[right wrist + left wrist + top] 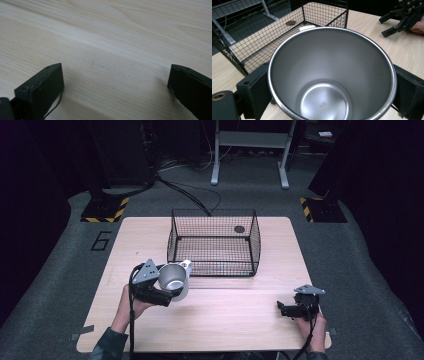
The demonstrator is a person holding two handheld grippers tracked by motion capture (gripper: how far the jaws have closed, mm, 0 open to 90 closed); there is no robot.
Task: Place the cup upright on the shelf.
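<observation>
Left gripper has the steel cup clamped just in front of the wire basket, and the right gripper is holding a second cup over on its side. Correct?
Not quite. The right gripper holds nothing: the right gripper view shows its jaws apart over bare table. The left gripper does clamp the steel cup in front of the wire basket.

Steel cup [332,75] cut off at bottom edge of left gripper view; its outer wall and handle are hidden, save a white bit behind the rim. Both jaws of left claw [329,97] are partly covered by the cup. Dark disc [239,229] in wire basket [215,265] too small to be identified. Right claw [115,100] jaws are cropped at bottom and right edges. Person's forearms cut off at bottom of high view.
</observation>
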